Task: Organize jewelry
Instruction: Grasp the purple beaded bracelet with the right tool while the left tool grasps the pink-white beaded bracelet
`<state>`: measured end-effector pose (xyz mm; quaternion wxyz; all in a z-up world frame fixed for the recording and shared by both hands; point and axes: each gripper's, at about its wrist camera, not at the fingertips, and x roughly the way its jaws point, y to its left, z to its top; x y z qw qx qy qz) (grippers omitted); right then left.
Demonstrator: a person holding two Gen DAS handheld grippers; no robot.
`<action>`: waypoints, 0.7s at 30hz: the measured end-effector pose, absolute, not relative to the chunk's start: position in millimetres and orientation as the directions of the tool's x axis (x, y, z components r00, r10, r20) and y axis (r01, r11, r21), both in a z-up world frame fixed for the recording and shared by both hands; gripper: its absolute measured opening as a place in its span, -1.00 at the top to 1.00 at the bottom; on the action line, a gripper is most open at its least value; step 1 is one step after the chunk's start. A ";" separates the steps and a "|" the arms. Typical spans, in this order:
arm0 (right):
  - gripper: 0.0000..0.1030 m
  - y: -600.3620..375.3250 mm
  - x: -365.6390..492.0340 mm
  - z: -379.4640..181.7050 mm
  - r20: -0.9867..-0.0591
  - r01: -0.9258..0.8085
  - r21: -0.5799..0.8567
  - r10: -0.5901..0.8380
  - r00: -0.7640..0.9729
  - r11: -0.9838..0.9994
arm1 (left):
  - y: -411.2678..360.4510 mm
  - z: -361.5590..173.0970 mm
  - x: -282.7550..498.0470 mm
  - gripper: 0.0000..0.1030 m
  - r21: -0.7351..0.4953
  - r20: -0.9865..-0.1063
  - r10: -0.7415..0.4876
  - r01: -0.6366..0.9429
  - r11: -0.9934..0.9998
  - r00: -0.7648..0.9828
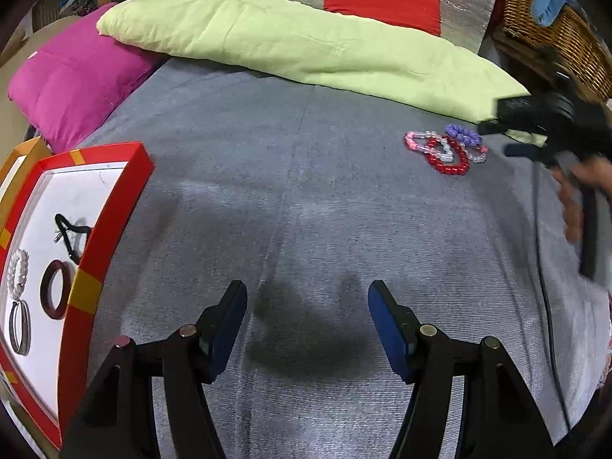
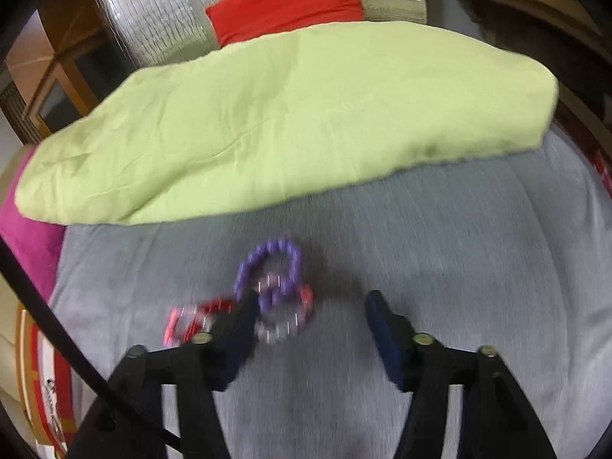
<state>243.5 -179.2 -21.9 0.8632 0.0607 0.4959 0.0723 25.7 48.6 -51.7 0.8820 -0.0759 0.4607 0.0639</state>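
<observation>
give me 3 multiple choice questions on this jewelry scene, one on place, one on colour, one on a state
1. Where is the dark ring-shaped bangle?
A. in the red-framed tray
B. on the green pillow
C. in the wicker basket

2. What colour is the solid-coloured bead bracelet nearest the left claw?
A. yellow
B. red
C. black

3. How are the right claw jaws?
A. shut on a bracelet
B. shut on nothing
C. open

Key: 1 A, it lies on the tray's white floor; 2 B, its beads are glossy red; 3 C, a wide gap separates the fingers.
</observation>
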 end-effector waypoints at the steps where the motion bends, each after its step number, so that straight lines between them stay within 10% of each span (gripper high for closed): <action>1: -0.07 -176.6 250.4 -24.5 -0.857 -0.062 0.167 0.176 0.484 0.984 | 47.1 -51.7 26.3 -0.29 -0.076 -0.823 0.038 -0.176 0.981 0.567; 3: 0.01 -167.9 267.9 -32.3 -0.878 -0.059 0.136 0.148 0.455 0.989 | 45.5 -52.6 26.9 -0.29 -0.079 -0.823 0.029 -0.166 0.983 0.567; 7: 0.80 -155.3 282.4 -45.0 -0.901 -0.067 0.050 0.074 0.427 0.996 | 43.1 -53.1 28.0 -0.29 -0.070 -0.824 0.032 -0.158 0.985 0.566; 21: 0.80 -218.7 151.3 -16.3 -0.801 -0.084 0.246 0.252 0.543 0.966 | 43.5 -52.4 21.4 -0.29 -0.051 -0.817 0.059 -0.173 0.984 0.573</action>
